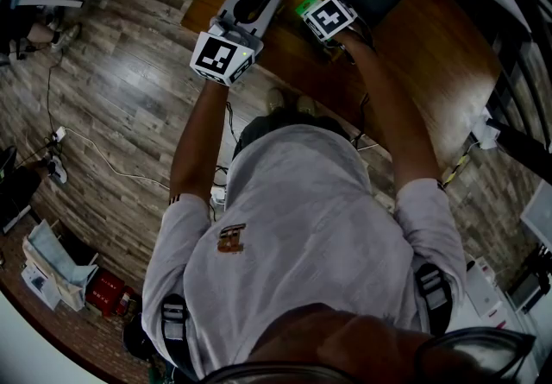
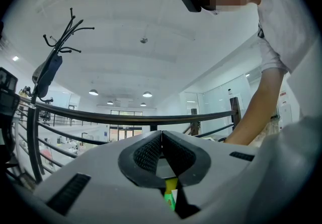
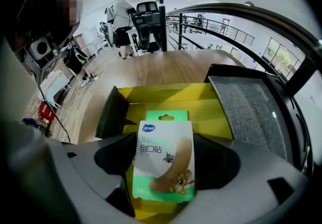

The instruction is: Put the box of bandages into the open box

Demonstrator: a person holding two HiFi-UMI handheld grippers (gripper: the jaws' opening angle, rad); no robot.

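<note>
In the right gripper view, the green and white box of bandages [image 3: 164, 160] sits between the jaws of my right gripper [image 3: 164, 161], which is shut on it. It hangs over the open box [image 3: 171, 98], a yellow-lined carton with dark flaps on the wooden table. In the head view, the right gripper [image 1: 328, 18] is above that open box [image 1: 306, 4]. My left gripper [image 1: 226, 44] is near the table's edge, raised and pointing upward. In the left gripper view its jaws [image 2: 161, 151] are pressed together with nothing held.
A dark grey mat [image 3: 249, 107] lies to the right of the open box on the wooden table [image 1: 431, 54]. A black railing [image 3: 261, 21] runs behind the table. Office chairs and a person stand far back on the wood floor [image 1: 112, 106].
</note>
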